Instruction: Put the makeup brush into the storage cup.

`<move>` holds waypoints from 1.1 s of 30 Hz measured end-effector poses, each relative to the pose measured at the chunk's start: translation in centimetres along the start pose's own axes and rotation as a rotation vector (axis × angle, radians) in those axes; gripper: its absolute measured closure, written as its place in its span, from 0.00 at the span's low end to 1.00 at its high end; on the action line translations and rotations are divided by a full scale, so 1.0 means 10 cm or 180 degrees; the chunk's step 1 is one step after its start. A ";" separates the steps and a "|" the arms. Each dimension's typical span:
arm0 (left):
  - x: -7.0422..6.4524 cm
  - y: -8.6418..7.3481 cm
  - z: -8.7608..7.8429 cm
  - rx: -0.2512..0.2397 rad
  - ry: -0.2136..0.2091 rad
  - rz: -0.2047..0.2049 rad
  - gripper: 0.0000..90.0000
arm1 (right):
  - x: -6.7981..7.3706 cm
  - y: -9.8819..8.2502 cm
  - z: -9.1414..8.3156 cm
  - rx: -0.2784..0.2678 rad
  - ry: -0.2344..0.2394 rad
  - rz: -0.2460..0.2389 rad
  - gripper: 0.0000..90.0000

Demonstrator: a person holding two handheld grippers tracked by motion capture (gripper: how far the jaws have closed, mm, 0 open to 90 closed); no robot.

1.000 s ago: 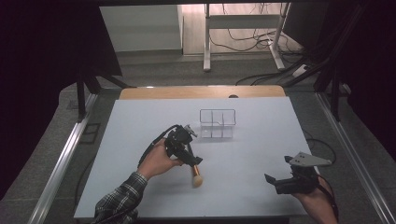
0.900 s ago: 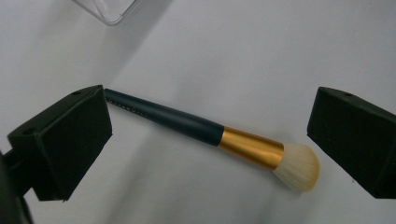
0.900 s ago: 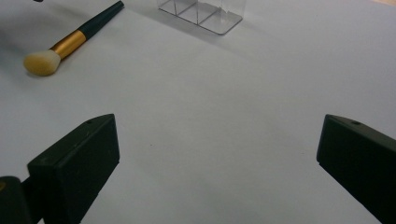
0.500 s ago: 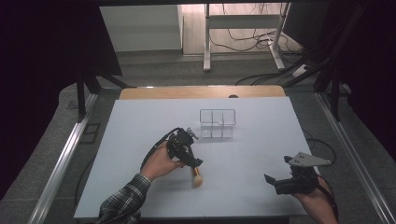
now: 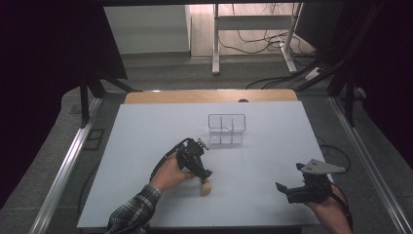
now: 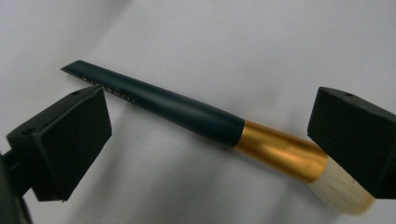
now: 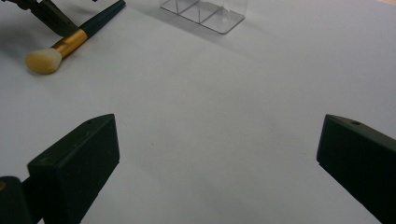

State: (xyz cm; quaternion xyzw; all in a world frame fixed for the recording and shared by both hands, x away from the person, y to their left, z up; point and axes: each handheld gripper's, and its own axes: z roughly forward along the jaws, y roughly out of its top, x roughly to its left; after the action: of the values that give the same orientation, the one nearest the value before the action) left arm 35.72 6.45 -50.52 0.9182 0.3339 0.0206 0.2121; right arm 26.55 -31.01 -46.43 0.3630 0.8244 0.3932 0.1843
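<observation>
A makeup brush (image 6: 275, 149) with a dark teal handle, gold ferrule and cream bristles lies flat on the white table (image 5: 146, 141). My left gripper (image 6: 210, 114) is open and straddles it, one jaw by the handle tip, the other by the bristles. From above, the left gripper (image 5: 202, 173) hangs low over the brush (image 5: 206, 188). Near the table's front right my right gripper (image 5: 285, 191) is open and holds nothing. In the right gripper view that gripper (image 7: 219, 154) faces bare table, with the brush (image 7: 70, 39) at upper left.
A clear plastic organizer (image 5: 227, 129) with small compartments stands behind the brush, toward the table's middle back; its base also appears as the organizer (image 7: 205, 11) in the right gripper view. A wooden strip (image 5: 209, 96) edges the table's far side.
My left gripper has sunk slightly lower and closer around the brush. The brush and the right gripper have stayed put.
</observation>
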 end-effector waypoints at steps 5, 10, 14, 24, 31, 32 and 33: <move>-0.01 -0.01 0.07 0.0042 0.0018 -0.0014 0.00 | 0.00 0.00 0.00 0.0003 0.0000 0.0001 0.00; -0.02 -0.02 0.13 0.0100 0.0041 -0.0008 0.00 | 0.00 0.00 0.00 0.0005 0.0000 0.0001 0.00; -0.04 -0.04 0.15 0.0143 0.0105 0.0025 0.04 | 0.00 0.00 0.00 0.0005 0.0002 0.0000 0.00; -0.04 -0.11 -0.03 0.0317 0.0052 0.0139 0.82 | 0.01 0.00 0.00 0.0010 -0.0001 -0.0011 0.00; -0.03 -0.14 -0.04 0.0267 0.0024 0.0185 0.83 | 0.00 0.00 0.00 0.0022 -0.0004 -0.0013 0.00; -0.03 -0.14 -0.04 0.0258 0.0031 0.0193 0.83 | 0.00 0.00 0.00 0.0022 -0.0005 -0.0013 0.00; -0.04 -0.14 -0.04 0.0247 0.0034 0.0199 0.83 | 0.00 0.00 0.00 0.0022 -0.0005 -0.0011 0.00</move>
State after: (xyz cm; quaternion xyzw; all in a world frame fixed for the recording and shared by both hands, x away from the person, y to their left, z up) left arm 34.50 7.37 -50.71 0.9356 0.3067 0.0191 0.1737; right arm 26.53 -30.97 -46.45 0.3625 0.8262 0.3898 0.1844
